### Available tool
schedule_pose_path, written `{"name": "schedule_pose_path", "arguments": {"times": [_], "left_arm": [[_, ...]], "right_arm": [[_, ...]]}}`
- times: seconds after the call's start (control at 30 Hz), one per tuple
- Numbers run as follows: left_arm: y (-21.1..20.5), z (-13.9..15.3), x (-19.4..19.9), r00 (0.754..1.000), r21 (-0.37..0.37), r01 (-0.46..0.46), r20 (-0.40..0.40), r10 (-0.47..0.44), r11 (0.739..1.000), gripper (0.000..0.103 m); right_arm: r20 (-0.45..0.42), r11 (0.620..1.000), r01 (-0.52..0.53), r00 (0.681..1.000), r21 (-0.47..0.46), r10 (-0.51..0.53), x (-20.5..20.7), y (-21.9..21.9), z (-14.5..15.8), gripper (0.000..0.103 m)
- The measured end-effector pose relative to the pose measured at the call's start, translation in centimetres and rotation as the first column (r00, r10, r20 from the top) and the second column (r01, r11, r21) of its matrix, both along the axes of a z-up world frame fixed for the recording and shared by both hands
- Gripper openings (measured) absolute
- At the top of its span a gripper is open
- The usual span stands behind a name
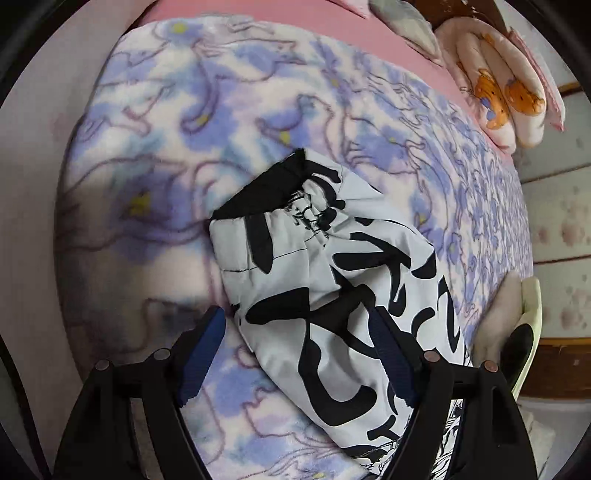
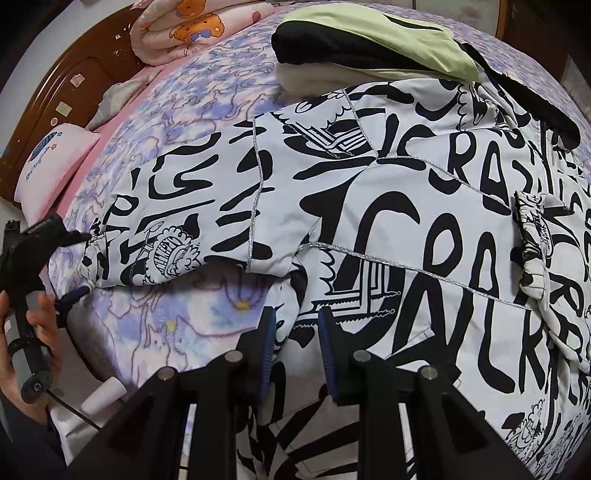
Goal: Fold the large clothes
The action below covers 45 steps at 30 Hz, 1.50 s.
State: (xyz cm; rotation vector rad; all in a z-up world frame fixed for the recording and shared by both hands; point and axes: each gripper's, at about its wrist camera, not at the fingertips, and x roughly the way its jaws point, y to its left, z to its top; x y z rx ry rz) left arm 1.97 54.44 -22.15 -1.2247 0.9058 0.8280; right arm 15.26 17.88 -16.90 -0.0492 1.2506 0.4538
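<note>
A large white jacket with bold black lettering (image 2: 424,221) lies spread on the bed. Its left sleeve (image 1: 332,280) stretches out over the floral blanket, with the black-lined cuff at the far end. My left gripper (image 1: 299,332) is open, its blue-padded fingers straddling the sleeve near the cuff. It also shows in the right wrist view (image 2: 79,264), at the sleeve's cuff end. My right gripper (image 2: 295,332) stands with its jaws narrowly apart around the jacket's lower side edge; whether the pads pinch the fabric is unclear. The other sleeve (image 2: 535,240) lies folded across the jacket body.
A purple floral blanket (image 1: 221,129) covers the bed over a pink sheet (image 1: 295,18). A rolled cartoon quilt (image 2: 184,29) and a pink pillow (image 2: 55,162) lie by the wooden headboard (image 2: 74,70). A folded green, black and white garment (image 2: 369,48) sits beyond the jacket.
</note>
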Motion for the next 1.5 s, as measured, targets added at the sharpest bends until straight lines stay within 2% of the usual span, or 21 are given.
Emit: {"name": "schedule_pose_path", "arguments": {"times": [0.03,0.17,0.3,0.37,0.4,0.43,0.47,0.53,0.6,0.7,0.8,0.87,0.9,0.97,1.03,1.1,1.2,1.27,1.33,1.43,1.5], "left_arm": [[0.0,-0.4,0.6,0.999,-0.001,0.021,-0.042,-0.021,1.0,0.086],[0.1,-3.7,1.9,0.987,-0.116,0.062,-0.139,-0.078,0.991,0.086],[0.2,-4.0,2.6,0.983,-0.108,0.089,-0.153,-0.105,0.99,0.084],[-0.1,-3.3,2.8,0.988,-0.074,0.101,-0.112,-0.109,0.992,0.053],[-0.2,-2.6,3.1,0.988,-0.04,0.125,-0.088,-0.128,0.991,0.025],[-0.3,-2.3,3.5,0.988,-0.025,0.14,-0.067,-0.142,0.99,0.005],[-0.5,-1.7,3.9,0.985,-0.008,0.174,-0.014,-0.174,0.985,0.005],[-1.1,-0.3,4.5,0.977,0.065,0.214,0.008,-0.215,0.975,0.004],[-2.2,1.9,5.1,0.962,0.181,0.265,0.013,-0.272,0.947,0.004],[-6.3,7.1,6.7,0.919,0.425,0.364,-0.02,-0.393,0.829,0.004],[-11.0,11.4,8.3,0.86,0.523,0.423,0.027,-0.51,0.74,0.004],[-16.0,14.0,10.0,0.793,0.591,0.475,0.034,-0.608,0.652,0.004],[-19.7,15.4,10.9,0.734,0.639,0.508,0.029,-0.678,0.577,0.004],[-25.2,16.7,12.1,0.647,0.694,0.547,0.006,-0.763,0.469,0.004],[-30.4,16.8,13.4,0.567,0.725,0.578,-0.026,-0.823,0.375,0.004],[-35.7,15.3,14.8,0.475,0.714,0.638,-0.069,-0.877,0.289,0.005],[-40.7,11.4,16.5,0.38,0.66,0.722,-0.127,-0.916,0.208,0.011],[-43.1,8.6,17.2,0.316,0.593,0.788,-0.158,-0.936,0.166,0.025],[-44.1,5.9,17.4,0.259,0.516,0.846,-0.17,-0.951,0.138,0.049],[-44.6,4.6,16.4,0.224,0.467,0.876,-0.167,-0.96,0.123,0.061],[-44.6,4.8,15.4,0.213,0.468,0.875,-0.143,-0.966,0.124,0.066]], "right_arm": [[-0.001,1.0,0.002,1.0,0.0,-0.002,0.0,-0.1,-0.1,0.023],[-0.011,1.0,0.016,1.0,0.0,-0.016,0.3,-0.4,-0.5,0.023],[-0.012,1.0,0.021,1.0,0.0,-0.021,0.4,-0.6,-0.6,0.023],[-0.011,1.0,0.025,1.0,-0.003,-0.025,0.3,-0.9,-0.6,0.023],[-0.01,1.0,0.029,1.0,-0.003,-0.029,0.3,-1.1,-0.5,0.023],[-0.009,0.999,0.033,0.999,-0.003,-0.033,0.3,-1.3,-0.5,0.023],[-0.008,0.999,0.039,0.999,-0.001,-0.039,0.2,-1.7,-0.4,0.023],[-0.003,0.999,0.053,0.999,0.006,-0.053,0.1,-2.4,-0.2,0.023],[0.008,0.998,0.069,0.998,0.012,-0.069,0.0,-3.5,0.2,0.023],[0.026,0.995,0.099,0.995,0.022,-0.1,-0.2,-5.6,1.0,0.023],[0.051,0.989,0.143,0.988,0.028,-0.144,-0.3,-8.3,1.8,0.023],[0.055,0.984,0.174,0.983,0.044,-0.177,-0.3,-10.1,2.1,0.023],[0.056,0.979,0.195,0.979,0.055,-0.198,-0.4,-11.3,2.3,0.023],[0.059,0.969,0.236,0.969,0.072,-0.241,-0.5,-13.6,2.5,0.023],[0.069,0.954,0.289,0.953,0.081,-0.295,-0.7,-16.5,2.7,0.023],[0.075,0.936,0.343,0.934,0.079,-0.349,-0.9,-19.3,2.7,0.023],[0.06,0.906,0.416,0.905,0.075,-0.421,-1.3,-23.4,2.0,0.024],[0.037,0.882,0.467,0.882,0.066,-0.47,-1.6,-26.1,1.0,0.024],[0.016,0.862,0.502,0.864,0.064,-0.504,-2.2,-28.1,0.2,0.024],[-0.009,0.841,0.536,0.844,0.075,-0.537,-2.7,-30.3,-0.7,0.024],[-0.025,0.827,0.554,0.832,0.091,-0.555,-2.6,-30.9,-0.9,0.024]]}}
